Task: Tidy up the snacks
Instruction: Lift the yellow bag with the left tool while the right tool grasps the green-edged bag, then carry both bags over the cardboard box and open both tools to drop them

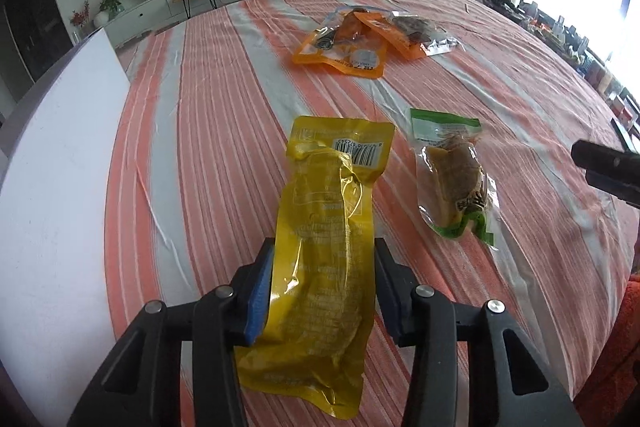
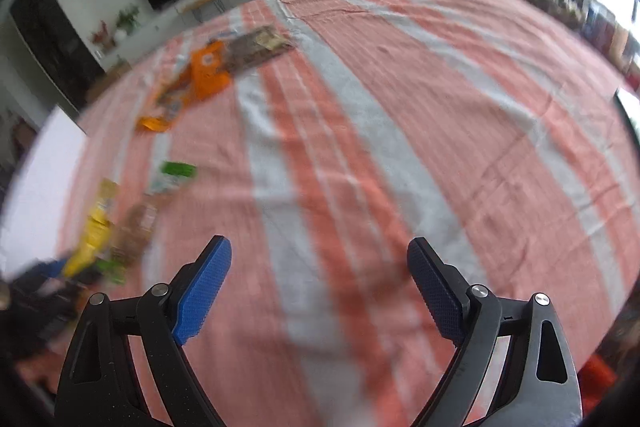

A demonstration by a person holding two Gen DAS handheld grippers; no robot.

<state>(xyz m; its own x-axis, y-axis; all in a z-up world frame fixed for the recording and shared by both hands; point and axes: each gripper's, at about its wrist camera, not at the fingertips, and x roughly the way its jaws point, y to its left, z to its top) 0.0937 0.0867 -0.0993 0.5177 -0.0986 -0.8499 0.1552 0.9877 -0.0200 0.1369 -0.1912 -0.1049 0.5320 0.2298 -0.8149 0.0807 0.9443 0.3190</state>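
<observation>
My left gripper [image 1: 324,291] has its pads pressed on both long edges of the yellow pouch [image 1: 324,235], clamped around its near half. The pouch's long axis runs straight away from me, in line with my fingers, its barcode end farthest out on the striped cloth [image 1: 200,131]. My right gripper [image 2: 320,291] stands wide apart with nothing between its pads, hovering over bare cloth well to the right of the yellow pouch.

Just right of the yellow pouch lies the green-topped clear packet [image 1: 456,179], roughly parallel to it and not touching. Farther out, beyond the yellow pouch's barcode end, sits the pile of orange packets [image 1: 352,43], overlapping each other.

I judge the next move to be a lift and carry forward toward that pile; my left hand is plainly the nearer one.
</observation>
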